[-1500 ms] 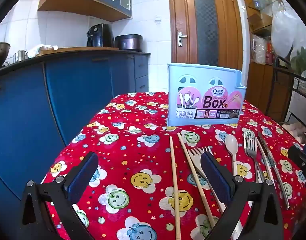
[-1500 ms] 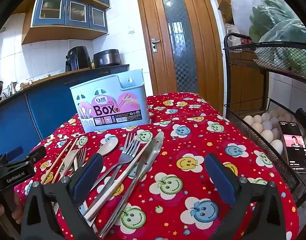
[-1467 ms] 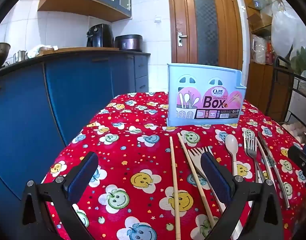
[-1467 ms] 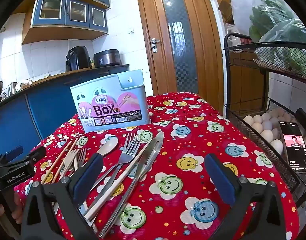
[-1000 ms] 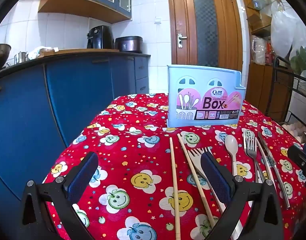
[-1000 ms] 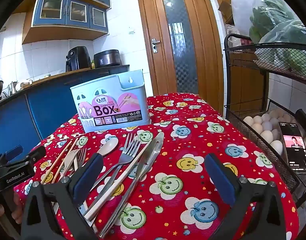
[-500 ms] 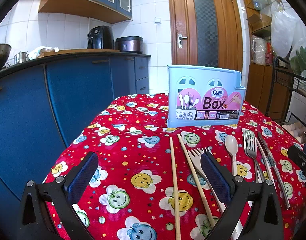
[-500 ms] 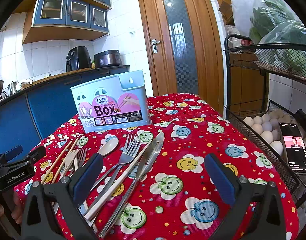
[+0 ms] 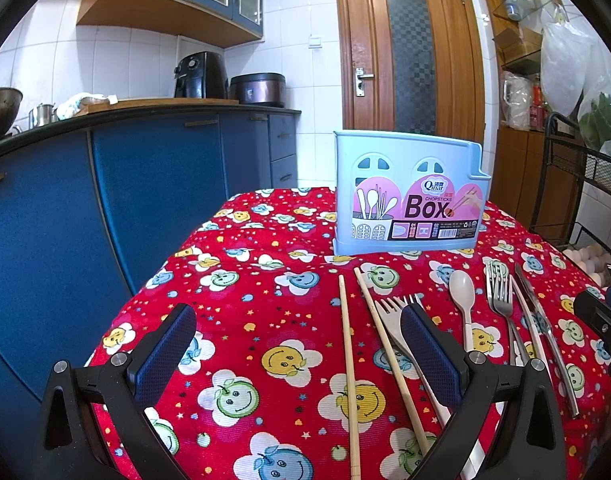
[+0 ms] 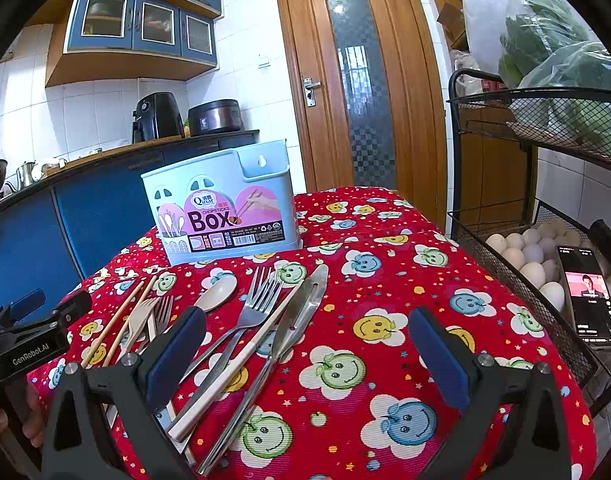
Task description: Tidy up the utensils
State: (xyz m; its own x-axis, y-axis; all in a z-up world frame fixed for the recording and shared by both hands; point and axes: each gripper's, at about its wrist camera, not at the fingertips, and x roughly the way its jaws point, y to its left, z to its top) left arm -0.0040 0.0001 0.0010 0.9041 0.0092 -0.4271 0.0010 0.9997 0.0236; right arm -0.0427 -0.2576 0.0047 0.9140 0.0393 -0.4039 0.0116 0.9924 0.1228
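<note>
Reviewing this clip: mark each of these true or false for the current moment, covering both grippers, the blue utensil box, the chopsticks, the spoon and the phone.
1. Both grippers are open and hold nothing. True: the left gripper and right gripper are spread wide and empty.
2. The light blue plastic utensil box lies on its side. False: it stands upright on the red smiley tablecloth.
3. The two wooden chopsticks are already in the box. False: they lie on the cloth in front of it.
4. The beige plastic spoon lies bowl end toward the box. True.
5. A phone with a lit screen rests in the wire basket beside the eggs. True.
</note>
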